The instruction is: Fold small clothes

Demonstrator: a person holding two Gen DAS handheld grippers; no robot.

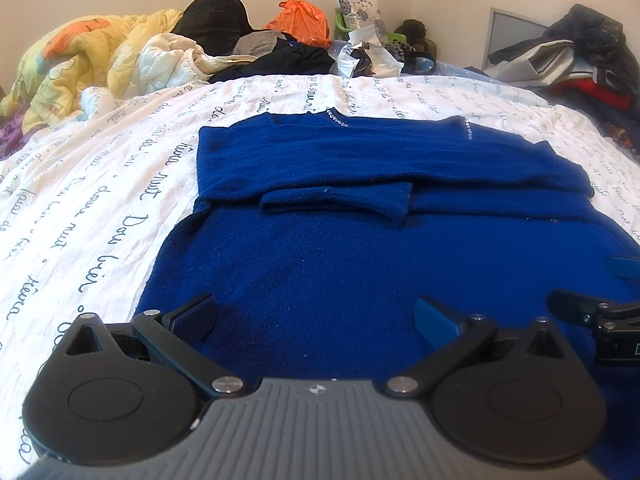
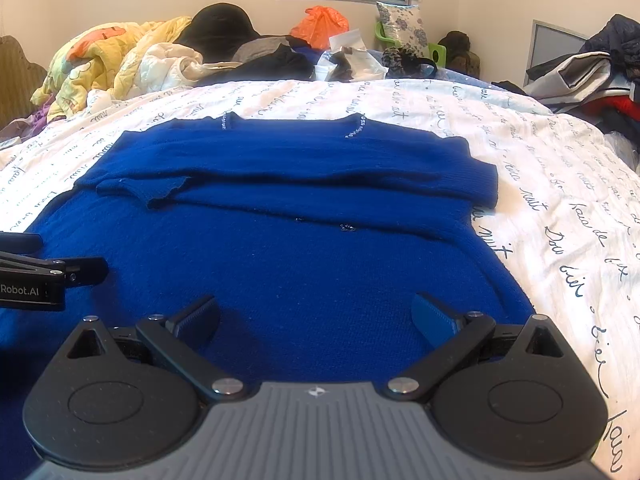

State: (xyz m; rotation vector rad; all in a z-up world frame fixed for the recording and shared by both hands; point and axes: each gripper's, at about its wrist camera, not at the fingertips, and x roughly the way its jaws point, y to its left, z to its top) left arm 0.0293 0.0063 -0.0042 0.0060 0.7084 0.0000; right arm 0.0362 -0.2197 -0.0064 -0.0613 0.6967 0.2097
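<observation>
A dark blue knit sweater point(image 1: 360, 248) lies flat on the bed with both sleeves folded across its chest; small sparkly trim marks the neckline. In the right wrist view the same sweater point(image 2: 304, 240) fills the middle. My left gripper point(image 1: 316, 316) hovers open over the sweater's near hem, left of centre, nothing between its fingers. My right gripper point(image 2: 316, 316) stands open over the hem's right part, also empty. Part of the right gripper point(image 1: 592, 316) shows at the left view's right edge, and part of the left gripper point(image 2: 52, 276) shows at the right view's left edge.
A white bedsheet with dark script point(image 1: 100, 184) covers the bed. Along the far edge lie a yellow quilt point(image 1: 80, 60), a white padded jacket point(image 1: 168, 60), dark clothes point(image 1: 288, 60), an orange bag point(image 1: 300, 20). More clothes are heaped at the right point(image 1: 580, 60).
</observation>
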